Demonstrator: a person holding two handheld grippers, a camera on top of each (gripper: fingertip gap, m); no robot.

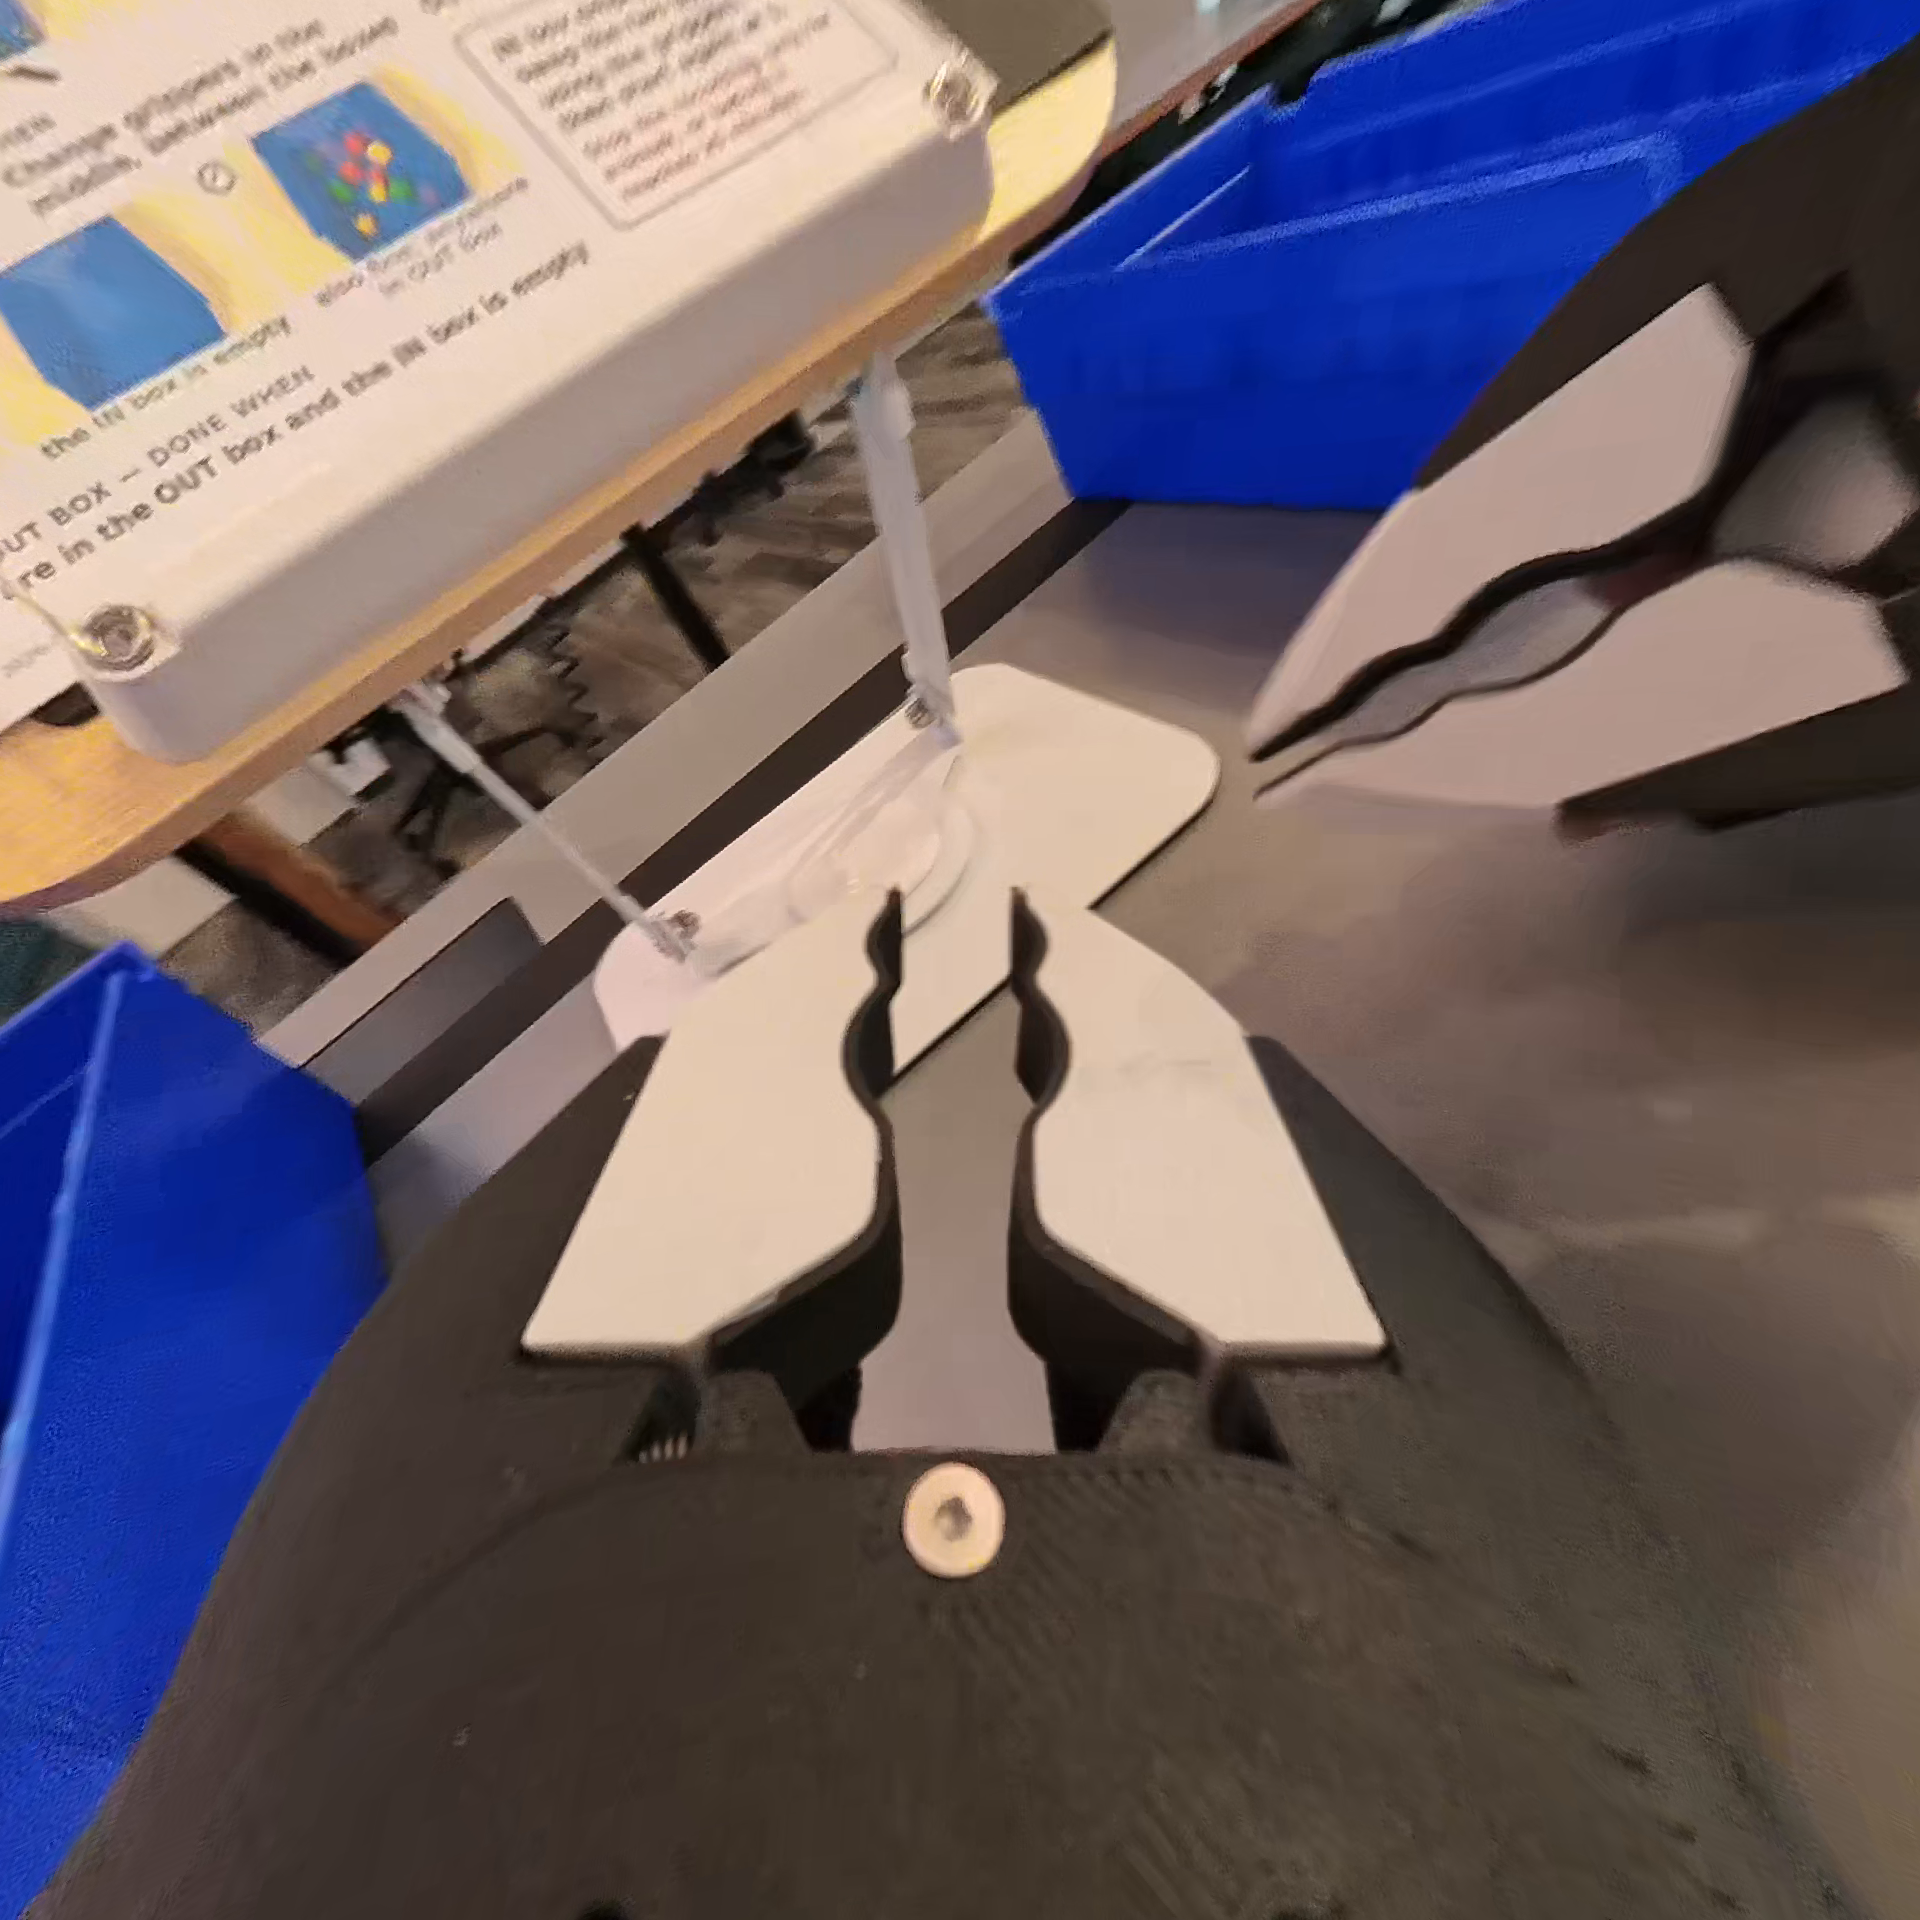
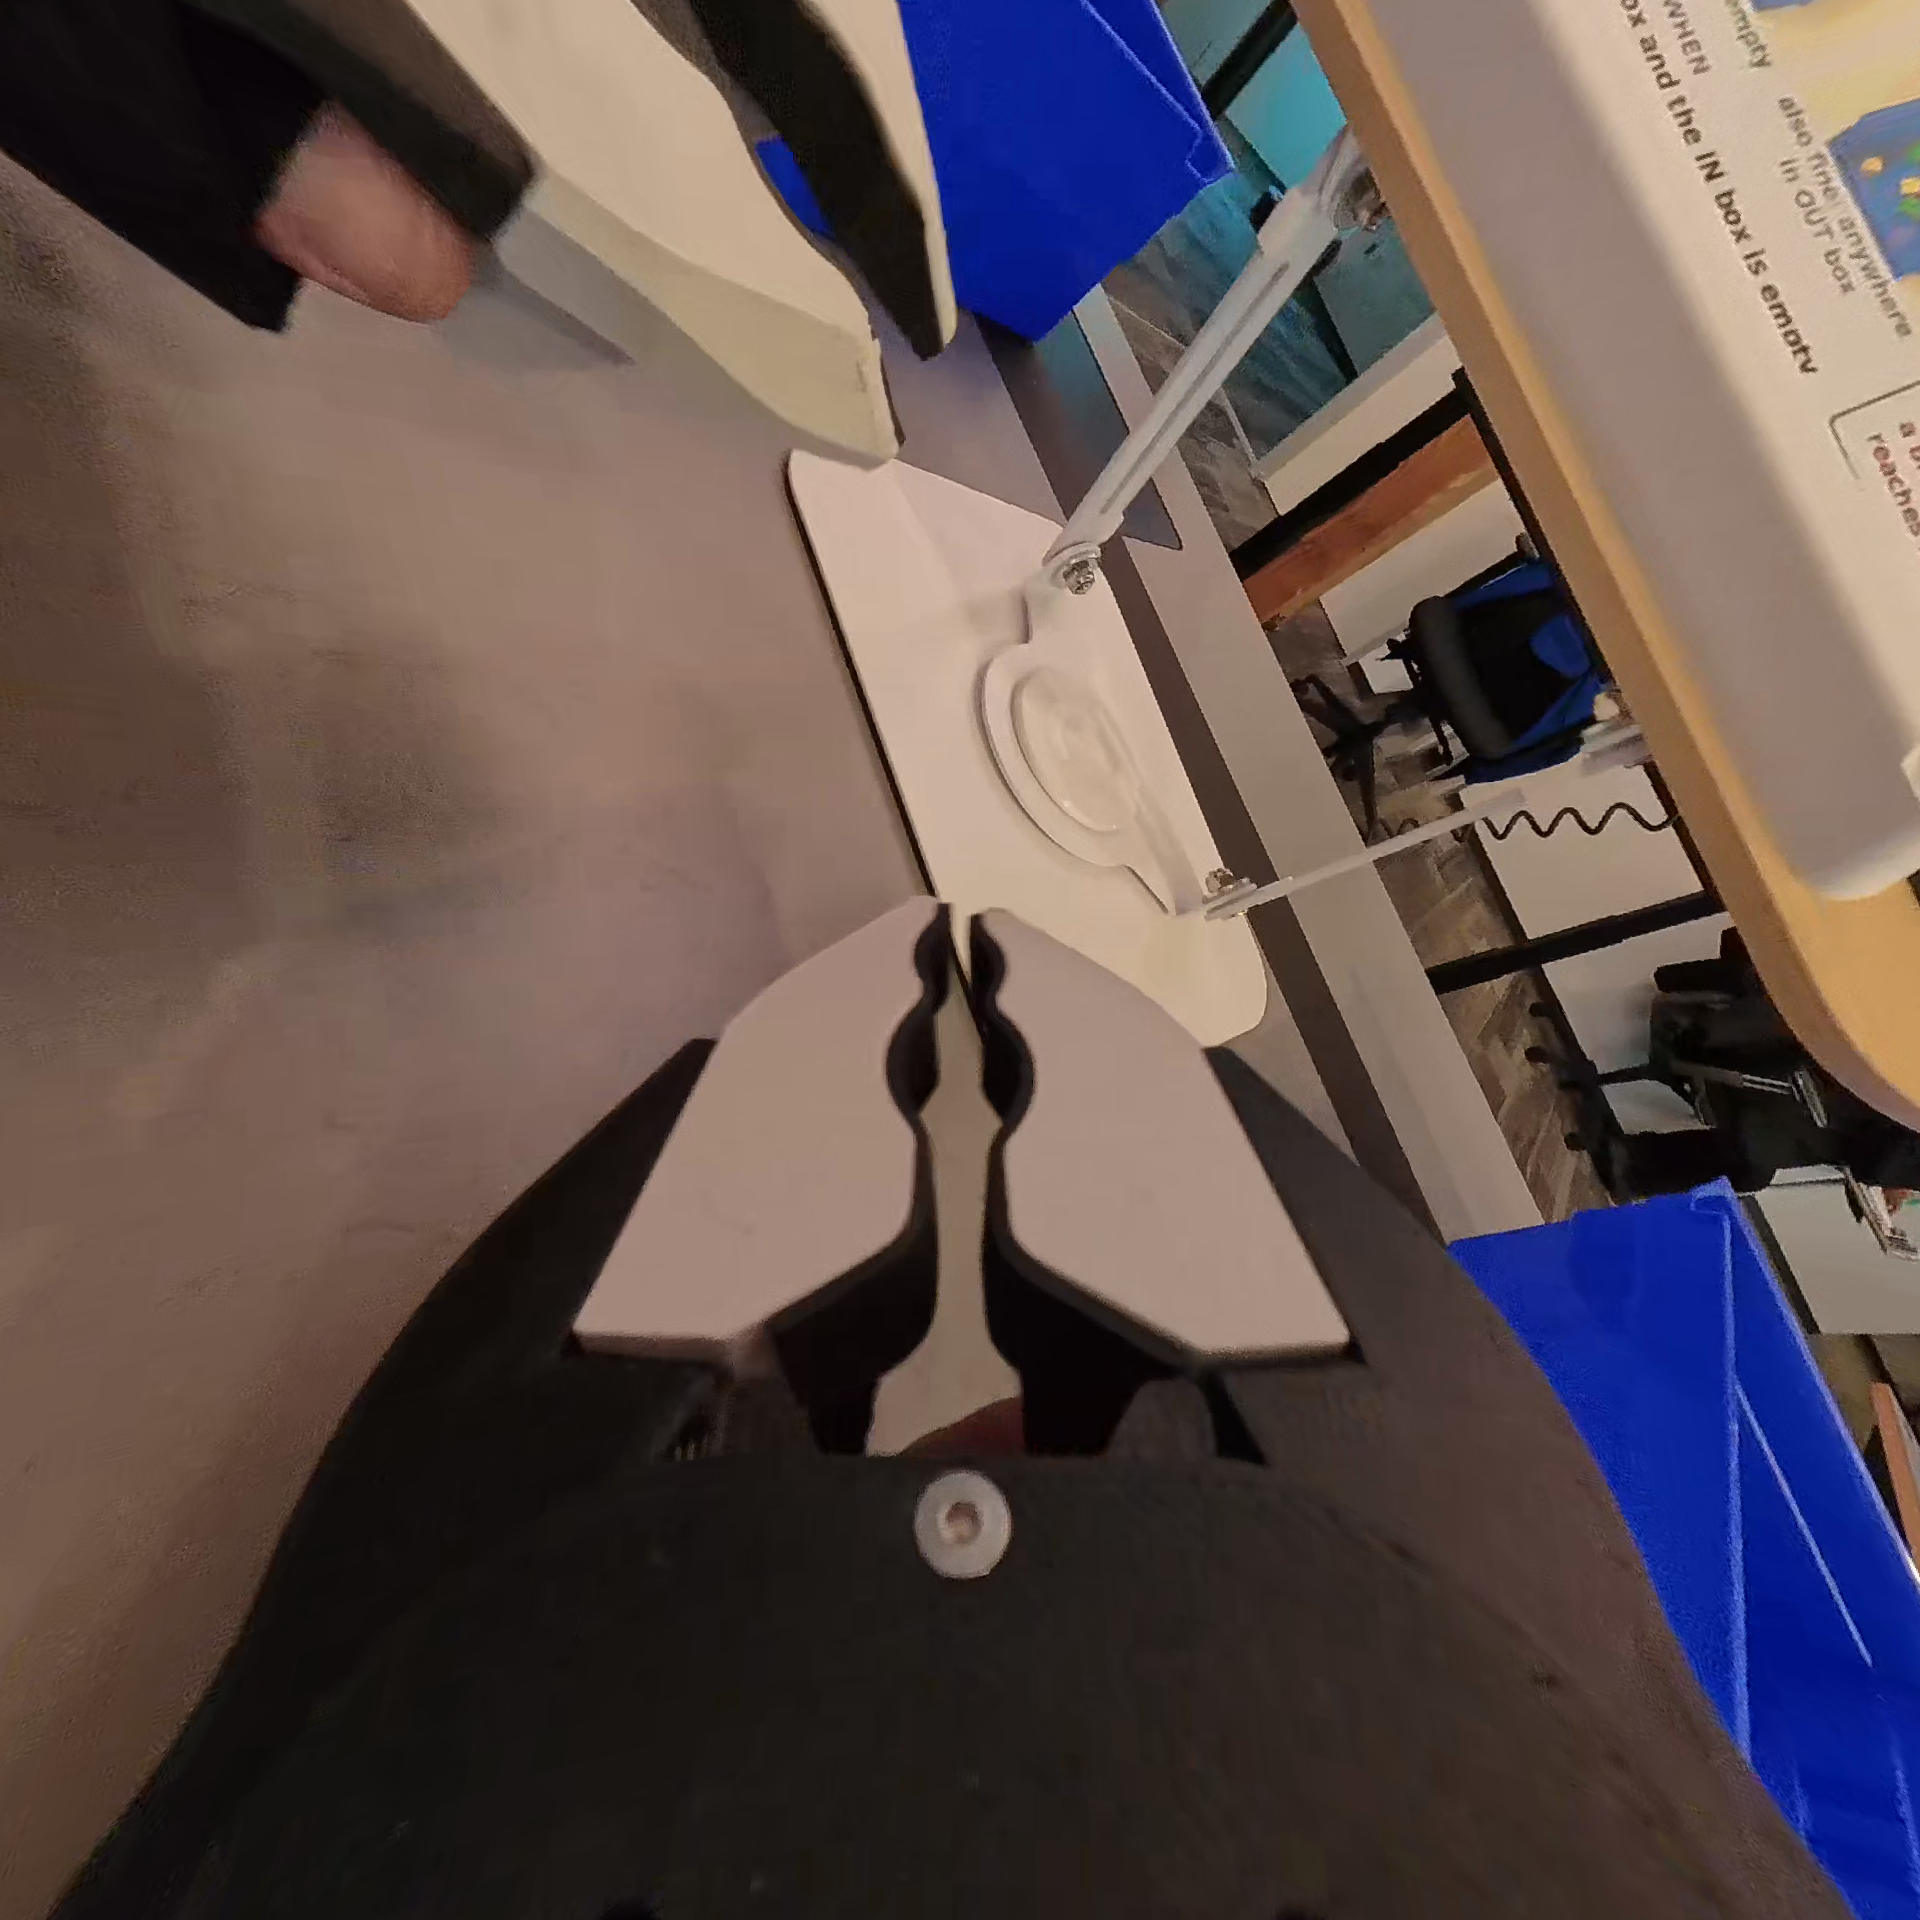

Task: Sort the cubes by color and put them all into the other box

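Observation:
No cubes show in either view. My left gripper [image 1: 954,909] is a little open and empty, low over the dark table, pointing at the white base plate [image 1: 1091,790] of a sign stand. My right gripper [image 2: 961,916] is shut and empty, its tips at the edge of the same plate [image 2: 935,675]. It also shows in the left wrist view [image 1: 1257,774] at the right, shut. The left gripper shows at the top of the right wrist view [image 2: 904,390]. One blue box [image 1: 1299,312] stands at the far right, another [image 1: 156,1247] at the near left; their insides are hidden.
An instruction board [image 1: 416,260] on thin white struts rises from the base plate at the table's far edge. A person's finger [image 2: 364,260] holds the left gripper. The blue boxes also show in the right wrist view [image 2: 1039,156] [image 2: 1714,1507]. Chairs and desks lie beyond. The left gripper's tips are roughly 8 centimeters from the right gripper's.

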